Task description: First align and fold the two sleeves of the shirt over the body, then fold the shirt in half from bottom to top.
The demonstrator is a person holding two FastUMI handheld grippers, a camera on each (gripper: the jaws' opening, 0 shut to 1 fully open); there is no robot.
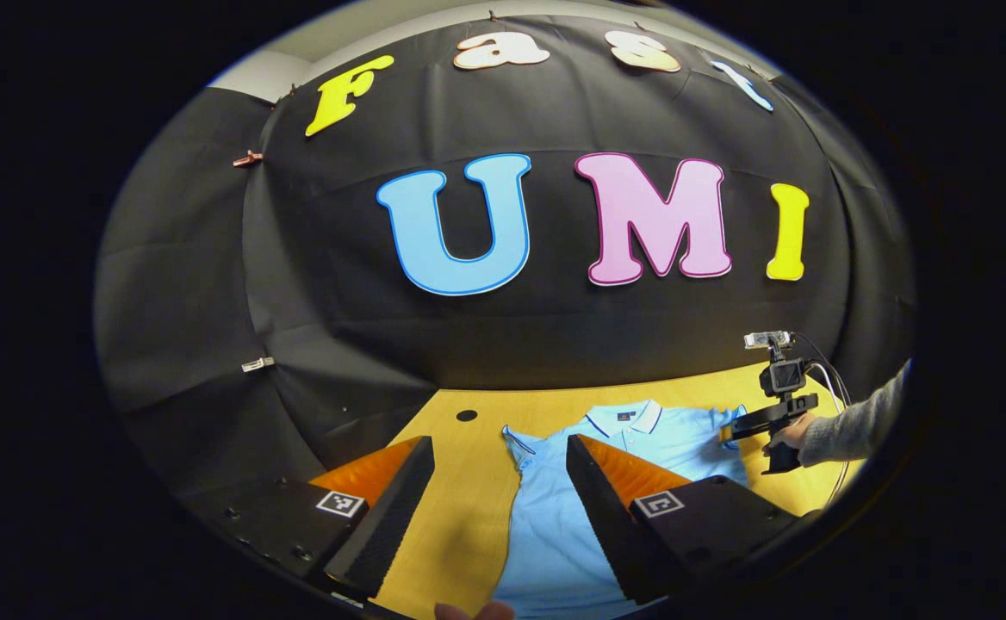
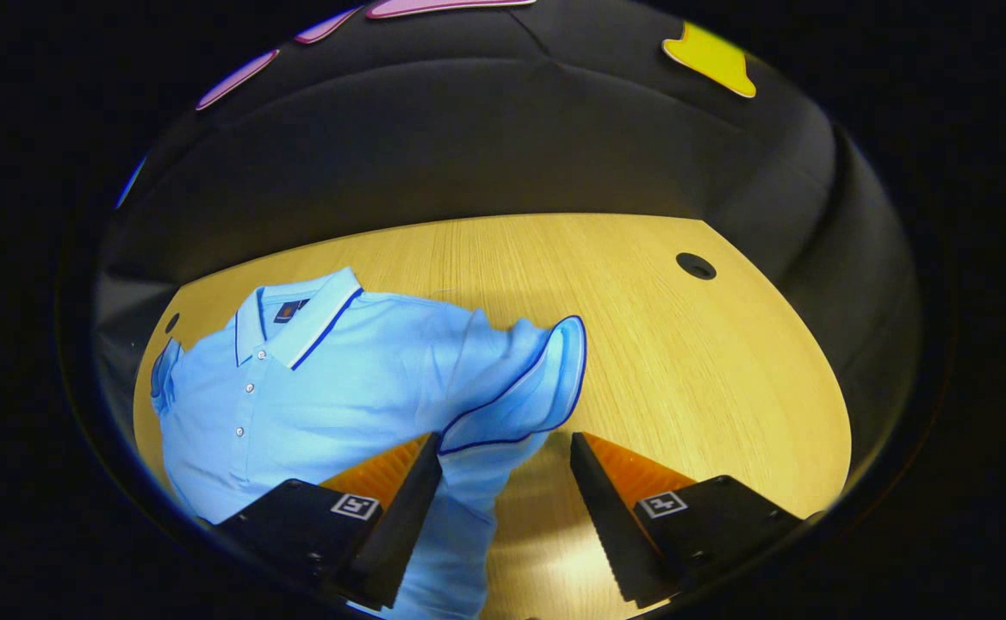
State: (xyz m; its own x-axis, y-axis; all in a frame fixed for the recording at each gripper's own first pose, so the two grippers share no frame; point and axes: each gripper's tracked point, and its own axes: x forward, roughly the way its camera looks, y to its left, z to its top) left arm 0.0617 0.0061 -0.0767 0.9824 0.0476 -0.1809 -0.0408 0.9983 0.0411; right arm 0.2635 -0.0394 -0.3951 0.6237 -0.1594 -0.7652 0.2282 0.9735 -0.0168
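Note:
A light blue polo shirt [image 1: 555, 525] lies face up on the wooden table [image 1: 460, 508], collar [image 1: 632, 418] toward the wall. My left gripper [image 1: 496, 443] stands open above the shirt's near sleeve [image 1: 522, 446], with nothing between its fingers. Farther right, a hand in a grey sleeve [image 1: 856, 426] holds the right gripper [image 1: 774, 422] at the shirt's other sleeve. In the right gripper view the shirt [image 2: 339, 387] spreads to the left, and its dark-trimmed sleeve [image 2: 524, 387] is curled up just ahead of my open right gripper [image 2: 505, 439], its cloth running down beside the left finger [image 2: 408, 508].
The table [image 2: 684, 362] has bare wood to the right of the shirt, with a round cable hole [image 2: 696, 265] near the back. Another hole [image 1: 466, 415] sits near the wall left of the shirt. The black cloth wall [image 1: 339, 301] closes off the table's far side.

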